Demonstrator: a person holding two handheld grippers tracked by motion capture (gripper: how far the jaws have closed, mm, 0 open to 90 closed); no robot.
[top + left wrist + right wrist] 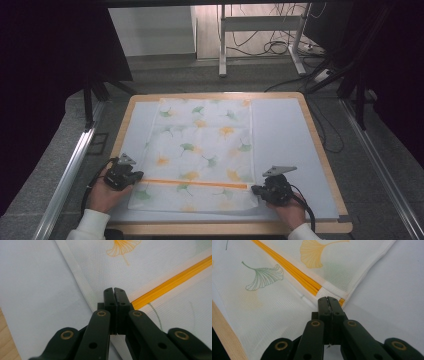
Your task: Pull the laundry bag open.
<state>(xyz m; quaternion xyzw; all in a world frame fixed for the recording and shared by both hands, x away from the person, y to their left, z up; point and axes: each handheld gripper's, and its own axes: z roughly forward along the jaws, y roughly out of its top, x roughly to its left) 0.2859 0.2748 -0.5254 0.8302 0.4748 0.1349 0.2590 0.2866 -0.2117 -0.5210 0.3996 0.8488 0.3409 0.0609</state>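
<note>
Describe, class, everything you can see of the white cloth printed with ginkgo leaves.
The white woven cloth printed with orange and green ginkgo leaves lies flat on a pale sheet over the wooden table. It has a hemmed border and an orange stripe running across near the person's edge. The left gripper is shut at the stripe's left end, the right gripper at its right end; whether either pinches fabric is unclear.

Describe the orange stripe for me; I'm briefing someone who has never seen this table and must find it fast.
On the wooden table, over a pale sheet, lies a white cloth printed with ginkgo leaves. Near its front edge, an orange stripe runs straight across it, between the left hand-held gripper and the right hand-held gripper. It is the cloth's one solid line; everything else is scattered leaves.
</note>
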